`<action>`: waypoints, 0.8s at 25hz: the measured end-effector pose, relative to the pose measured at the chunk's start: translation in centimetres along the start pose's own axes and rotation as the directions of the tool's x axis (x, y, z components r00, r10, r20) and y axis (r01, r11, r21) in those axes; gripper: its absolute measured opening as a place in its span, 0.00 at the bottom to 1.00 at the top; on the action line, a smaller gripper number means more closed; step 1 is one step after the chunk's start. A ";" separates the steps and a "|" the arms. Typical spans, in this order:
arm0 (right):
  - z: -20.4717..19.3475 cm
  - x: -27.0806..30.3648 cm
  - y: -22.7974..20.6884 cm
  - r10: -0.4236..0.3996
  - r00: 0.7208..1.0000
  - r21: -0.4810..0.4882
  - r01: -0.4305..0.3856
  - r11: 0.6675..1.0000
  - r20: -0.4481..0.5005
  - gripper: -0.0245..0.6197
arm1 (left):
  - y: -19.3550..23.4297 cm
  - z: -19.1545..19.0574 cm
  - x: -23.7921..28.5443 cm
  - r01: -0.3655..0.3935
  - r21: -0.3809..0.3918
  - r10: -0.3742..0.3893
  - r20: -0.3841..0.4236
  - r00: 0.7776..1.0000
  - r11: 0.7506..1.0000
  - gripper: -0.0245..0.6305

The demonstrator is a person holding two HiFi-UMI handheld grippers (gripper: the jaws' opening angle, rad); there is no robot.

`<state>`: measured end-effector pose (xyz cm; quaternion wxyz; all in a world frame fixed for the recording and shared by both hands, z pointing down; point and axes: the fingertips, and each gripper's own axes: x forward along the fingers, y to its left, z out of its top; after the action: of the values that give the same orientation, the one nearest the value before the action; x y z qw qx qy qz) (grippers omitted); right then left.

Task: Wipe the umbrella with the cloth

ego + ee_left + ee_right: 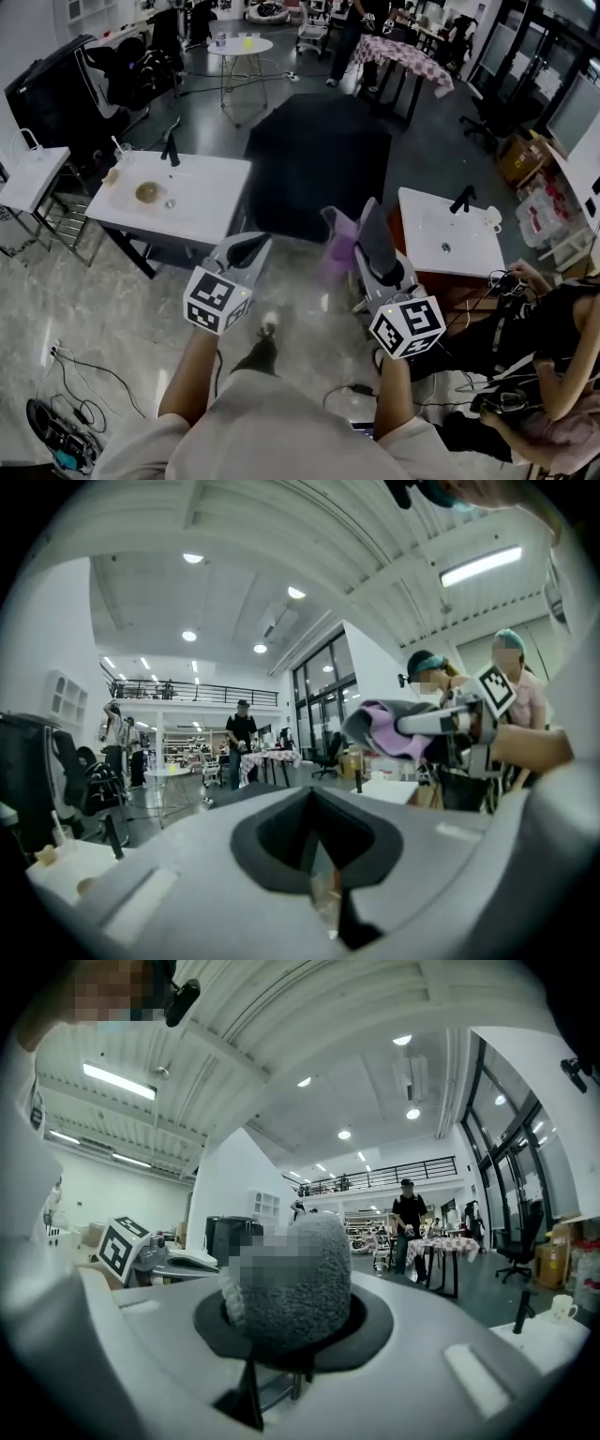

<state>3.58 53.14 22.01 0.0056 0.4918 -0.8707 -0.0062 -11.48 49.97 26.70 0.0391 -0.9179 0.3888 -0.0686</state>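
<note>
A glossy grey workshop floor, white tables (202,211) to either side: the open black umbrella (319,159) stands at upper centre of the head view, well apart from both grippers. The right gripper (368,225) is clamped on the bunched purple-and-grey cloth (339,246). The left gripper (251,248) has its jaws together on nothing. The likely trouble: with nothing steadying it, the umbrella could skid or roll under the first stroke, or the wad could drag free of the jaws.
</note>
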 end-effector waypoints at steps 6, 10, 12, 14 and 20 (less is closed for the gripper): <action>0.3 9.4 -7.3 -0.059 0.998 -0.012 0.059 0.998 0.008 0.20 | 8.2 0.8 10.4 0.031 0.003 -0.031 0.029 0.999 1.000 0.04; 1.5 15.4 -11.8 -0.092 0.995 -0.019 0.092 0.996 0.039 0.20 | 14.0 2.1 16.8 0.006 0.018 -0.007 0.042 0.999 1.000 0.04; 1.9 18.0 -14.1 -0.119 0.992 -0.036 0.121 0.992 0.048 0.20 | 16.9 2.4 19.6 -0.014 0.024 0.013 0.043 0.999 1.000 0.04; 1.8 20.6 -16.2 -0.131 0.990 -0.033 0.132 0.991 0.044 0.20 | 19.3 2.4 22.2 -0.025 0.033 0.024 0.034 0.999 0.999 0.04; 0.2 27.0 -20.1 -0.127 0.992 0.007 0.127 0.992 0.000 0.20 | 24.3 1.4 27.7 -0.010 0.014 0.010 0.019 1.000 1.000 0.04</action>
<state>6.84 19.65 21.55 0.0032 0.5460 -0.8378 -0.0036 -9.46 13.19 24.96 0.0498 -0.9163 0.3924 -0.0624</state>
